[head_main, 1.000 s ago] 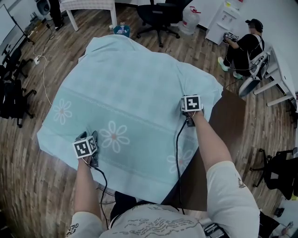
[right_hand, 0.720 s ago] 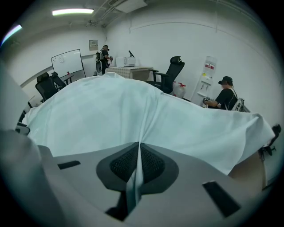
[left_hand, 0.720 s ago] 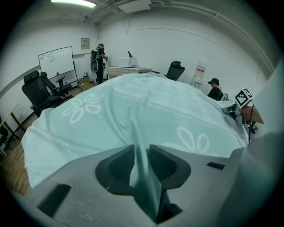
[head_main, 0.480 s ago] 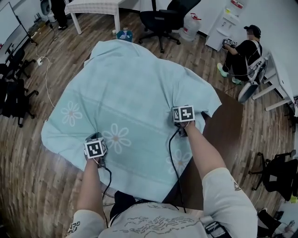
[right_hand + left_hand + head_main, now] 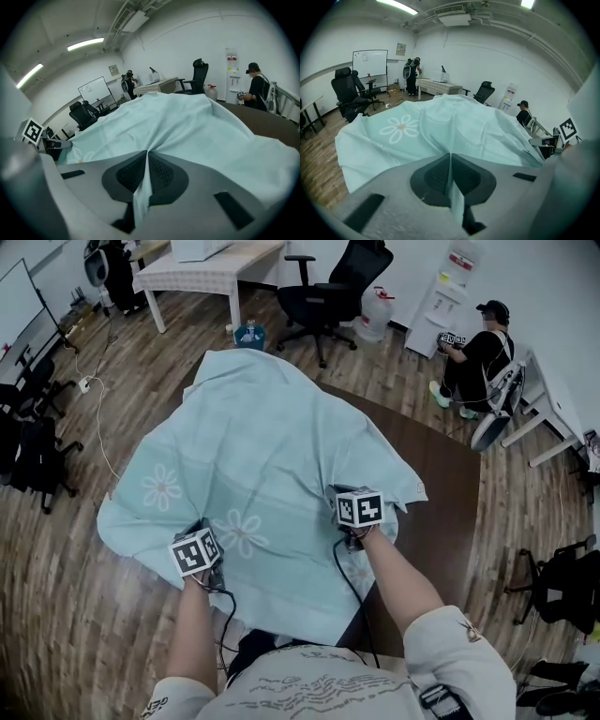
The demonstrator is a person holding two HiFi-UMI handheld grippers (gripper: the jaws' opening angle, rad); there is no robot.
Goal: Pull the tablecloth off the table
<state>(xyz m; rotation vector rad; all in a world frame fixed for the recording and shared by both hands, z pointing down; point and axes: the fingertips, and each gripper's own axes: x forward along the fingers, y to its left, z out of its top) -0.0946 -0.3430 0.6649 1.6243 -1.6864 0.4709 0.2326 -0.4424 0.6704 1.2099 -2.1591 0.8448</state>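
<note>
On the dark brown table (image 5: 450, 474): one pale teal tablecloth (image 5: 272, 437), white daisy print. Left gripper (image 5: 450, 159) and right gripper (image 5: 146, 157) were each clamped tight on pinched folds of it.

Pale patterned shirt (image 5: 309, 688), black cables (image 5: 347, 579)

Left gripper (image 5: 450, 158) and right gripper (image 5: 146, 157) clamped

Head view: from overhead, steeply down on the worktop (image 5: 450, 474) and tablecloth (image 5: 262, 437). Left gripper view and right gripper view: low, close behind their own jaws, facing out across the cloth into the room. All three share the tablecloth and a person in a black cap (image 5: 478, 343).
</note>
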